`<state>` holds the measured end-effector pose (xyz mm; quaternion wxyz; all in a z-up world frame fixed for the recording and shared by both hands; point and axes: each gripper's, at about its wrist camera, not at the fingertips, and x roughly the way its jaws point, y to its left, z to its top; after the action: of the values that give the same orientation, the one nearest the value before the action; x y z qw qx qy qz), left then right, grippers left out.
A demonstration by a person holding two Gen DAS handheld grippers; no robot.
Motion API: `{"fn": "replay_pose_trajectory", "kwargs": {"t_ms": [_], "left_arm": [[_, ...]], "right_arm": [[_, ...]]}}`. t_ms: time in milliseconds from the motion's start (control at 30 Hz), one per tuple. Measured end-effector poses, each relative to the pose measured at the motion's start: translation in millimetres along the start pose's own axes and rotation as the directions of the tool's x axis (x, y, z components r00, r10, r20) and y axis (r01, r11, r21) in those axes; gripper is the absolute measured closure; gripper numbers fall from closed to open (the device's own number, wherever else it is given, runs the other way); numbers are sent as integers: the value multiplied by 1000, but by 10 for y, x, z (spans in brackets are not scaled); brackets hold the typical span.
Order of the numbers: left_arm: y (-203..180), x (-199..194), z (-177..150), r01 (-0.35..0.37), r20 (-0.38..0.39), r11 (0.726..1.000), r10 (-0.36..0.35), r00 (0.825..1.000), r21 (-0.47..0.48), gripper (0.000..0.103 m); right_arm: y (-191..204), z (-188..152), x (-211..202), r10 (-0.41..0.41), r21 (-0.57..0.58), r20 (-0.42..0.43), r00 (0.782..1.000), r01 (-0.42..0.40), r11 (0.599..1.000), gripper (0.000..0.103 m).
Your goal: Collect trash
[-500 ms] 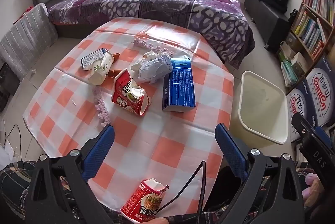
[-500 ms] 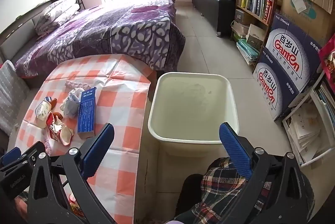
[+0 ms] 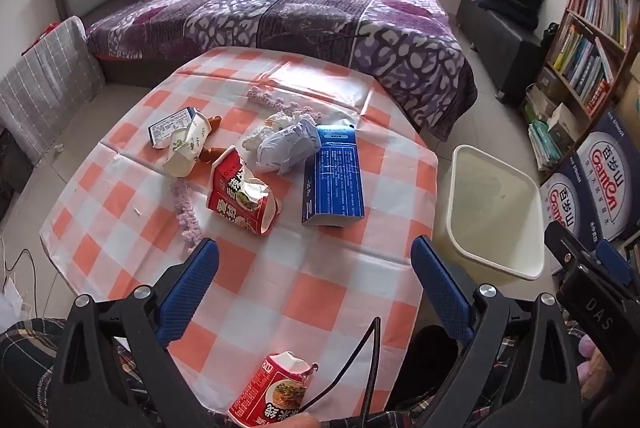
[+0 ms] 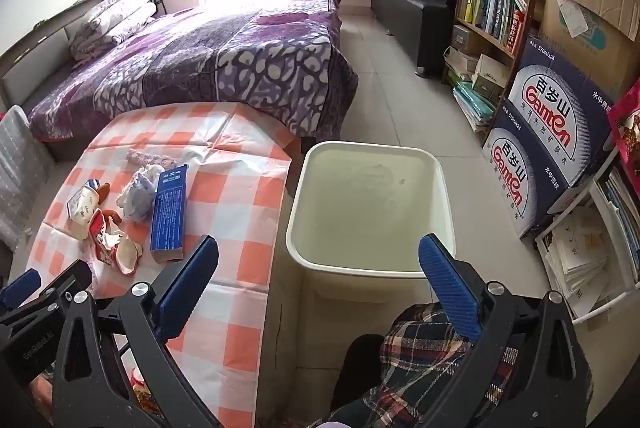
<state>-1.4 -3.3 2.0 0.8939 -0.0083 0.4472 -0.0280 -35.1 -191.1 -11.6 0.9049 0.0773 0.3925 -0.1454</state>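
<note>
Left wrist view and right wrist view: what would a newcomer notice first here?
The orange-and-white checked tablecloth with litter mid-table: a torn red carton, crumpled paper and a blue box. Beside the table's right edge stands an empty cream bin. Both the left gripper and right gripper hover wide open, holding nothing.

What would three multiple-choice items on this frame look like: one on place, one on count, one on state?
1. Where does the cream plastic bin stand?
A on the table
B on the floor beside the checked table
C on the bed

2. How many red torn snack cartons show in the left wrist view?
A two
B four
C none

3. How is the left hand-held gripper?
A shut on a carton
B open, holding nothing
C shut on the flat blue box

Key: B, it sits low at the table's edge; A, one mid-table, one at the near edge; B, fingers wide apart.
</note>
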Motion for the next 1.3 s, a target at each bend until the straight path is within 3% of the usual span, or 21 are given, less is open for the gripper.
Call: {"fn": "replay_pose_trajectory", "kwargs": {"t_ms": [433,1300], "left_arm": [[-14,-73,38,6,35,1000,-6,999,6,9],[73,5,-27,7,16,1000,-7,1000,-14,9]], "right_arm": [[-14,10,-15,-7,-26,5,1000,7,1000,7],[-3,-14,-9,2,-26,-8,1000,-2,1000,7]]}}
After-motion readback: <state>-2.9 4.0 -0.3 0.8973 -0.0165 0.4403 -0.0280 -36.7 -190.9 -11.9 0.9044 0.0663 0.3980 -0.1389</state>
